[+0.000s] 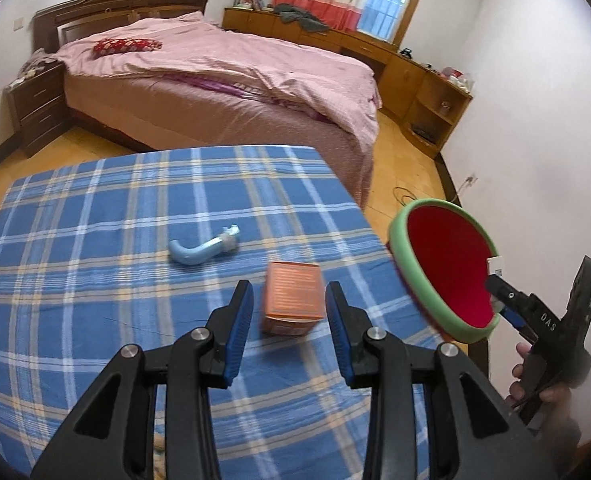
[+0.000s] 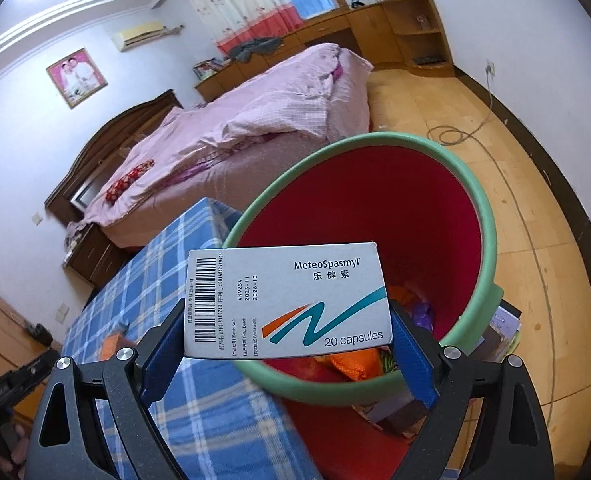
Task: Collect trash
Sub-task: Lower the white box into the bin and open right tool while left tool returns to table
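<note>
Looking along our left gripper, we see its jaws spread and empty, an orange box lying on the table just ahead between them, a blue tube beyond to the left: both still to collect. Along our right gripper, jaws pinch a white box right over the bin, where some trash already lies. We judge the job about half done.
</note>
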The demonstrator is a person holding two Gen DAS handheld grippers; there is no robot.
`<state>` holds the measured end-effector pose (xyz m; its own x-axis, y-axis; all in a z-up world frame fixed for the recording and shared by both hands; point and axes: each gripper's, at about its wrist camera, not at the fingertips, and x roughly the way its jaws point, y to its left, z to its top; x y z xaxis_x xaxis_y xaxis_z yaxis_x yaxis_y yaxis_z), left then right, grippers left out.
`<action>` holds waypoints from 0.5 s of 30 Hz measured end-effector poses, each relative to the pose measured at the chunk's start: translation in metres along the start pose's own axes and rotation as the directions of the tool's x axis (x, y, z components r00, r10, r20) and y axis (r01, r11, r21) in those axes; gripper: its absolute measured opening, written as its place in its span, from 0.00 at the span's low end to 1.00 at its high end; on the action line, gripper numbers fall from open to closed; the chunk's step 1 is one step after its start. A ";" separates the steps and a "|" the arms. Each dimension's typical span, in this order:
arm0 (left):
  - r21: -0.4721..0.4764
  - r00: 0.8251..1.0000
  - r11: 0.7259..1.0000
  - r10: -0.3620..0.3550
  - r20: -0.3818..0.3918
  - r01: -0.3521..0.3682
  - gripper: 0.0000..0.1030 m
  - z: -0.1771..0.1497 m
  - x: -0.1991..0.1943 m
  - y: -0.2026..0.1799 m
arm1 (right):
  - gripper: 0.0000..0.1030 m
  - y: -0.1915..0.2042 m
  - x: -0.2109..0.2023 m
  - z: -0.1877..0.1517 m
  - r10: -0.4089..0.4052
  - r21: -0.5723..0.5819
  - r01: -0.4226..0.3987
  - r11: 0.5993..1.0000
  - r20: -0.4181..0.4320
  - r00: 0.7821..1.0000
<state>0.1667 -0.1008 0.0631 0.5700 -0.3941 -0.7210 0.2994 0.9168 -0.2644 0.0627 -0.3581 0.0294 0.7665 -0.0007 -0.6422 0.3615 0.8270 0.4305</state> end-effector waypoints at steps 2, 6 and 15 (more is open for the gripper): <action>-0.004 1.000 1.000 0.013 -0.001 -0.013 0.36 0.002 0.001 0.006 | 0.91 -0.001 0.001 0.001 -0.012 0.004 0.012 1.000 0.001 1.000; -0.002 0.999 0.999 0.044 -0.002 -0.044 0.36 0.006 0.005 0.018 | 0.99 0.002 0.001 0.004 -0.038 -0.011 0.038 0.999 0.020 0.999; 0.018 0.993 0.993 0.114 -0.031 -0.113 0.36 0.018 0.032 0.039 | 0.99 0.011 -0.009 -0.004 -0.012 0.008 0.012 1.000 0.025 1.000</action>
<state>0.2104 -0.0783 0.0414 0.5760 -0.2850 -0.7661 0.2468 0.9542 -0.1694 0.0576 -0.3472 0.0377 0.7755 -0.0247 -0.6309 0.3747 0.8222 0.4284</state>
